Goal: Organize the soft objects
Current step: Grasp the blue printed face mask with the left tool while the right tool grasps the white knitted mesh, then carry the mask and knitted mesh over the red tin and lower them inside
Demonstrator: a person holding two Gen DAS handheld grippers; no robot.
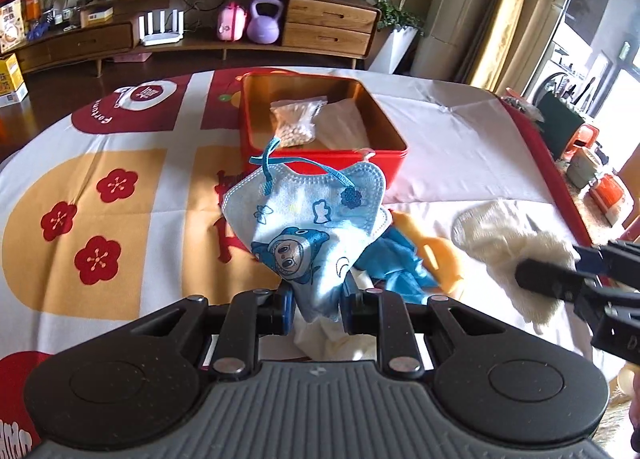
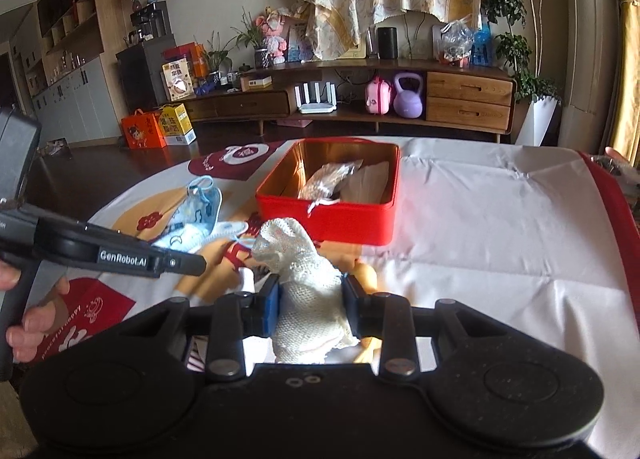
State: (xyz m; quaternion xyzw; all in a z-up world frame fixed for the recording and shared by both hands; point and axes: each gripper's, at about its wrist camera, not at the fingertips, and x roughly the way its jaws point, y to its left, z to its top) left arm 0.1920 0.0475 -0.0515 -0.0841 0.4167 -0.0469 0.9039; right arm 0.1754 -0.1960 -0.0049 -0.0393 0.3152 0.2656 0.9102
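Between my left jaws [image 1: 318, 309] hangs a pale blue child's face mask [image 1: 308, 215], pinched at its lower edge; it is printed with a cartoon shark-hooded figure and small blue shapes, its blue ear loops curling off the top. My right jaws [image 2: 312, 305] are clamped on a cream knitted glove [image 2: 304, 283], loosely meshed and bunched, rising just ahead of the pads. Beyond both jaws, on the patterned worktop [image 1: 120, 163], sits an open red tin [image 2: 328, 215] with a bag of beans [image 1: 294, 121] inside.

Right gripper [image 2: 311, 305] clamps white knit cloth [image 2: 308, 291] before red tin [image 2: 326, 219].
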